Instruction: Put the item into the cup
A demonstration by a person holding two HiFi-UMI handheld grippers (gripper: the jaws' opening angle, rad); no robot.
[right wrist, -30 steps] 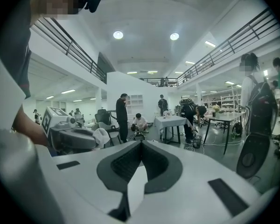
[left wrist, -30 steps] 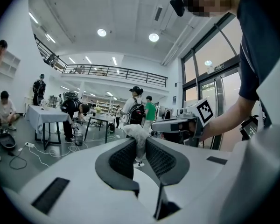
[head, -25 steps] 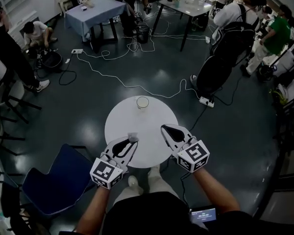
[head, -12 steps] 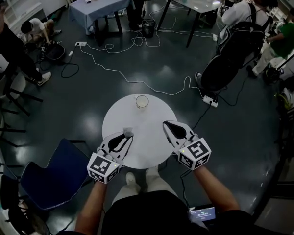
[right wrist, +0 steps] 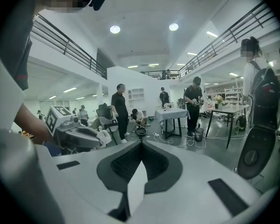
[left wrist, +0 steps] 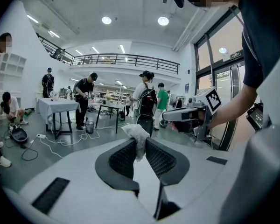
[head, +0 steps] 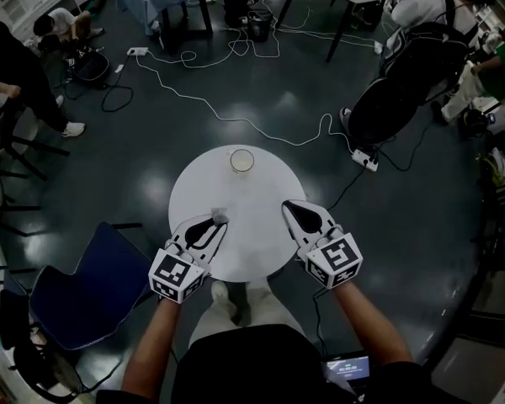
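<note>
While the wad [left wrist: 136, 133] is sitting pinched only at the tips of the left gripper [head: 215, 220], its fingers [left wrist: 122, 158] clamping a thin fold, it is risking slipping out short of the cup [head: 241, 160], which is standing well apart at the far edge of the desk [head: 265, 188]. The left gripper is hovering over the desk's near side, angling inward. The right gripper [head: 289, 206] is hovering beside it, fingers together, empty.
</note>
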